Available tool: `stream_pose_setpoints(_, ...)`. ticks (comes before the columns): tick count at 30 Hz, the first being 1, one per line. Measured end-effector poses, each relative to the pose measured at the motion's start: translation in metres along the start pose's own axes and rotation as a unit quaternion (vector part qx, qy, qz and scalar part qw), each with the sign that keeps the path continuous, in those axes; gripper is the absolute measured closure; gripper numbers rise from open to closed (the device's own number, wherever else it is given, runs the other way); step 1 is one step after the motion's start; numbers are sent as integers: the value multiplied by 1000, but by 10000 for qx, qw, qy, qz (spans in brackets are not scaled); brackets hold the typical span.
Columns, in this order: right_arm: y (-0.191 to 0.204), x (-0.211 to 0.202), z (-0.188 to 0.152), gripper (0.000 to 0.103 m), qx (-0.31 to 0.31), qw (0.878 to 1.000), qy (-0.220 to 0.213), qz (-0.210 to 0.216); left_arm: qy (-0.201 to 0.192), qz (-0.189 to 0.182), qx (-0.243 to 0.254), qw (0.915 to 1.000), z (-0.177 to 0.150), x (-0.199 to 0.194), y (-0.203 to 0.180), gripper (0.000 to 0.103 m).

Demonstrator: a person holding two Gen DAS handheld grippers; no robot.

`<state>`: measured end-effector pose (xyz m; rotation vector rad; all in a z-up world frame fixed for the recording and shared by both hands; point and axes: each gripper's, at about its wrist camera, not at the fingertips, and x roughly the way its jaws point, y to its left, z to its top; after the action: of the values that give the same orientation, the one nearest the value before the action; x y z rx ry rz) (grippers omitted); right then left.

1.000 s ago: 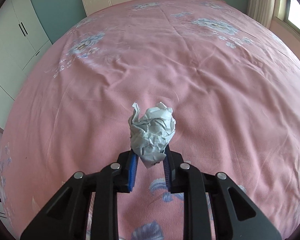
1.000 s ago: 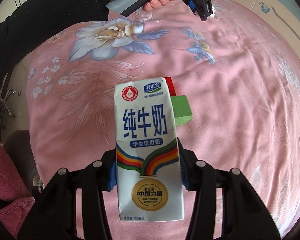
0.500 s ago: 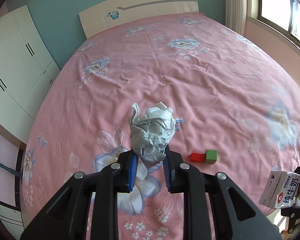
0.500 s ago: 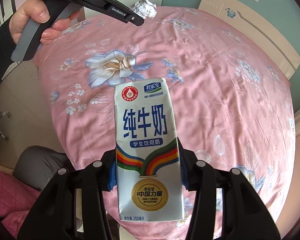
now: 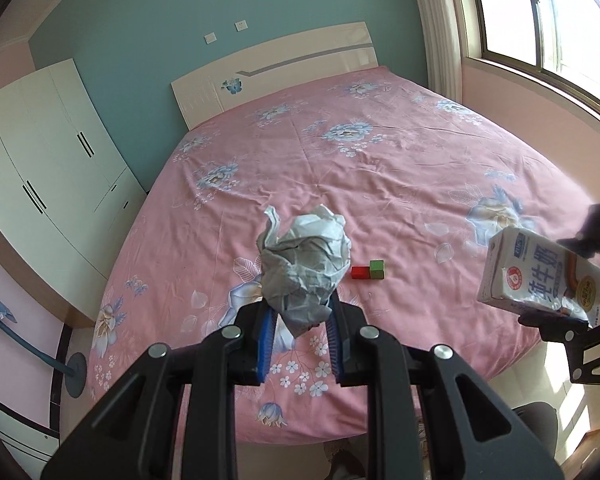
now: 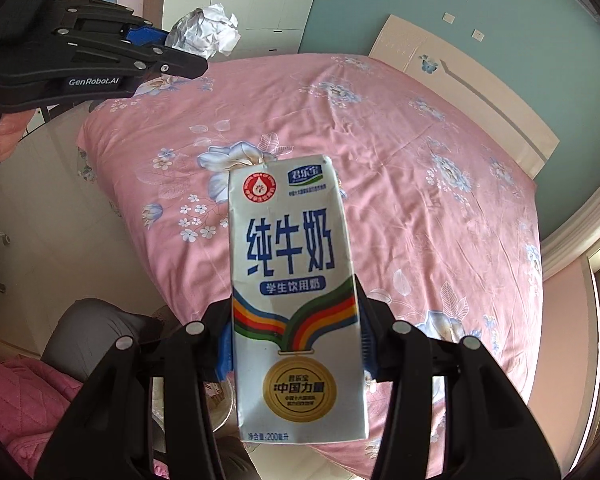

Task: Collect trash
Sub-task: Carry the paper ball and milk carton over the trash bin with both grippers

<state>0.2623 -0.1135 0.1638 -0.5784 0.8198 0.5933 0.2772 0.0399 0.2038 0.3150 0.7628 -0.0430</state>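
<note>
My left gripper [image 5: 300, 320] is shut on a crumpled ball of grey-white paper [image 5: 304, 264] and holds it high above the foot of the pink flowered bed [image 5: 400, 168]. My right gripper [image 6: 296, 344] is shut on a white milk carton [image 6: 296, 300] with blue Chinese lettering, also held above the bed's foot. The carton shows at the right edge of the left wrist view [image 5: 540, 276]. The paper ball [image 6: 204, 30] and left gripper [image 6: 160, 46] show at the upper left of the right wrist view.
A red block [image 5: 360, 272] and a green block [image 5: 377, 269] lie side by side on the bed. A white wardrobe [image 5: 40, 160] stands left of the bed, a white headboard [image 5: 276, 72] behind, a window [image 5: 560, 20] to the right. Floor lies below the bed's foot [image 6: 60, 220].
Both grippers have risen and pulled back from the bed surface, each keeping its hold. The whole bed and room have come into view; the two blocks stay on the bed.
</note>
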Motion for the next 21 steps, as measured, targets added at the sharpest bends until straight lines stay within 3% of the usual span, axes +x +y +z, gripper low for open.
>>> stream_pose_setpoints(11,21,-68,-13,54,147,9990,-272,-323,-360,99,267,9989,-37,-82,-19,78)
stream_pose_setpoints(21,26,-103,-33,54,247,9974,-513,-442,-478,-23,340,9983,-74,-111,-38,78)
